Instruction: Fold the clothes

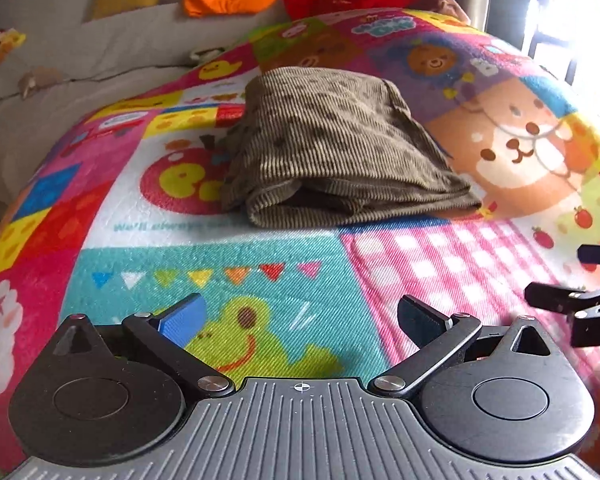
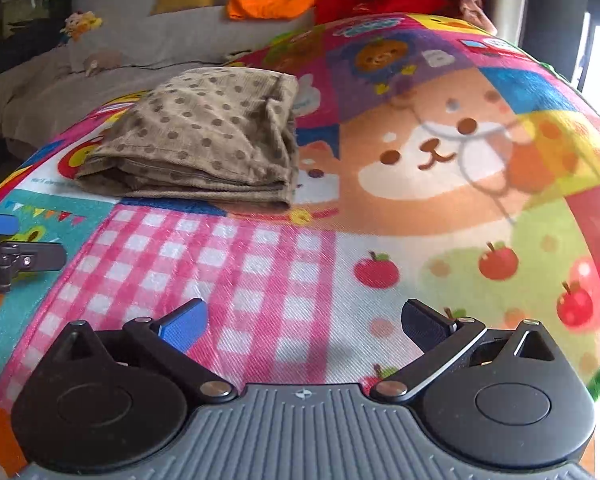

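Both the left claw (image 1: 300,320) and right claw (image 2: 304,324) gape wide, empty, above the blanket (image 2: 260,264).

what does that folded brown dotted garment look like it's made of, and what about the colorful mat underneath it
The folded brown garment looks like corduroy: fine parallel ribs run across it, with a soft matte nap and printed darker dots. The cartoon mat looks like a printed woven or fleecy textile; a fine diagonal weave texture shows in the checked patch, with a slight sheen. Whether it is padded underneath cannot be told.
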